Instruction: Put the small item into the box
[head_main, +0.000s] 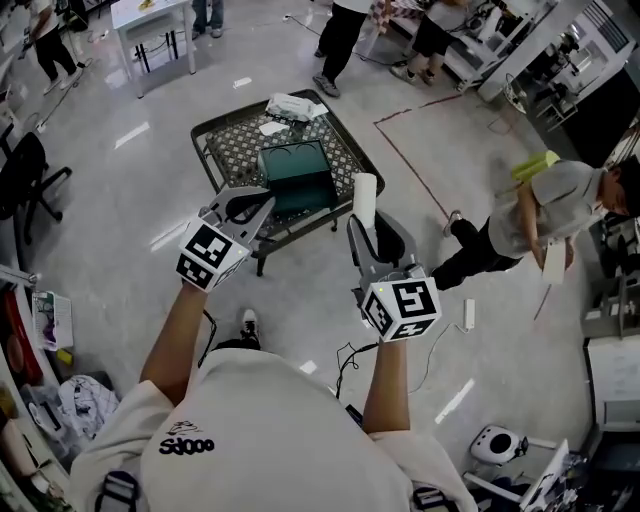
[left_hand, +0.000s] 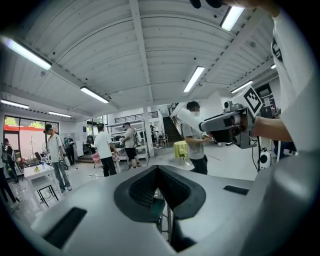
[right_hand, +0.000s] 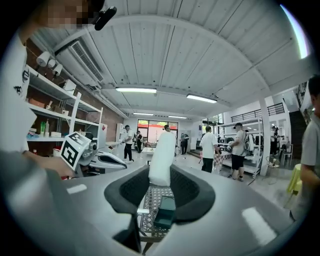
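Note:
A white, roll-shaped small item (head_main: 365, 197) stands upright between the jaws of my right gripper (head_main: 368, 228), which is shut on its lower end. In the right gripper view the item (right_hand: 162, 155) rises from the right gripper (right_hand: 161, 176), above the mesh table (right_hand: 148, 202) and the open dark green box (right_hand: 165, 210). The box (head_main: 297, 176) sits on the near half of the low mesh table (head_main: 228, 150). My left gripper (head_main: 262, 205) hovers over the table's near left corner, jaws closed tip to tip and empty; the left gripper (left_hand: 157, 170) sees the held item (left_hand: 186, 116).
White packets (head_main: 293, 106) lie on the table's far edge. A person (head_main: 530, 215) crouches on the floor to the right, and others stand at the far side of the room. A white table (head_main: 150, 20) stands at the back left; cables and clutter lie near my feet.

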